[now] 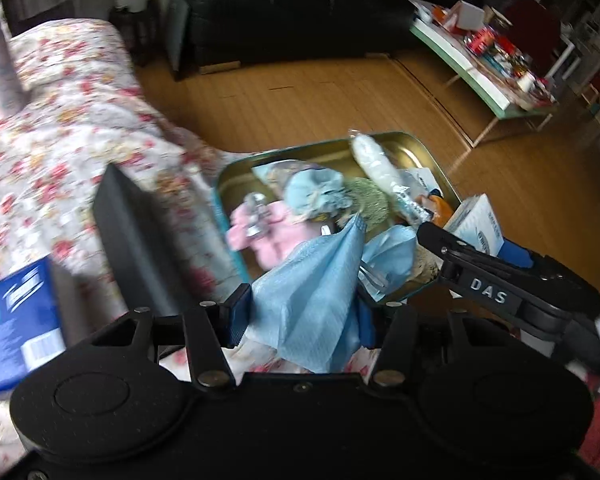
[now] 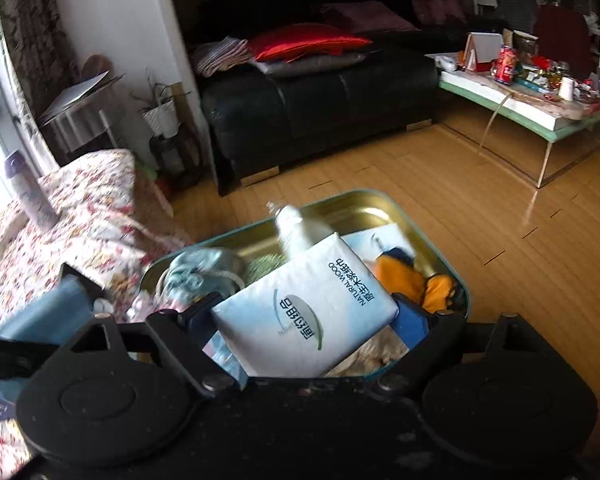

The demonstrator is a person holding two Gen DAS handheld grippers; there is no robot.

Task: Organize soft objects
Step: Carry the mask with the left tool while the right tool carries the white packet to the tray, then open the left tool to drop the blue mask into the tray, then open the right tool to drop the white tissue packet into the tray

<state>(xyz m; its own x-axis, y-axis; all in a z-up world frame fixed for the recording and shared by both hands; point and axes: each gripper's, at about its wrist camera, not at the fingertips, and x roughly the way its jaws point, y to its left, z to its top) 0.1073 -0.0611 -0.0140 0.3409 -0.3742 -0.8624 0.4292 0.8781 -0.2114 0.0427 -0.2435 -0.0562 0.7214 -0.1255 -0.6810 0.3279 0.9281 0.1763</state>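
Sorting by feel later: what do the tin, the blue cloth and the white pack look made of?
Tin: metal, glossy gold inside, mirror-like glints. Blue cloth: thin, matte, finely textured fabric, probably nonwoven, creased. White pack: soft plastic-wrapped tissues, judging by its sheen and rounded corners.

Black leather sofa (image 2: pixel 320 108) across the upper middle of the right wrist view, red cushion (image 2: pixel 308 46) and folded striped cloth (image 2: pixel 220 56) on its seat. White plant pot (image 2: pixel 162 118) on a dark stand to its left, beside a white wall. Cluttered low table (image 2: pixel 540 120) at upper right, red can (image 2: pixel 506 64) and white cup (image 2: pixel 566 88) on top. Wooden floor (image 2: pixel 440 184) through the centre. Floral quilt (image 1: pixel 60 128) filling the left of the left wrist view, blue printed box (image 1: pixel 12 320) at lower left.
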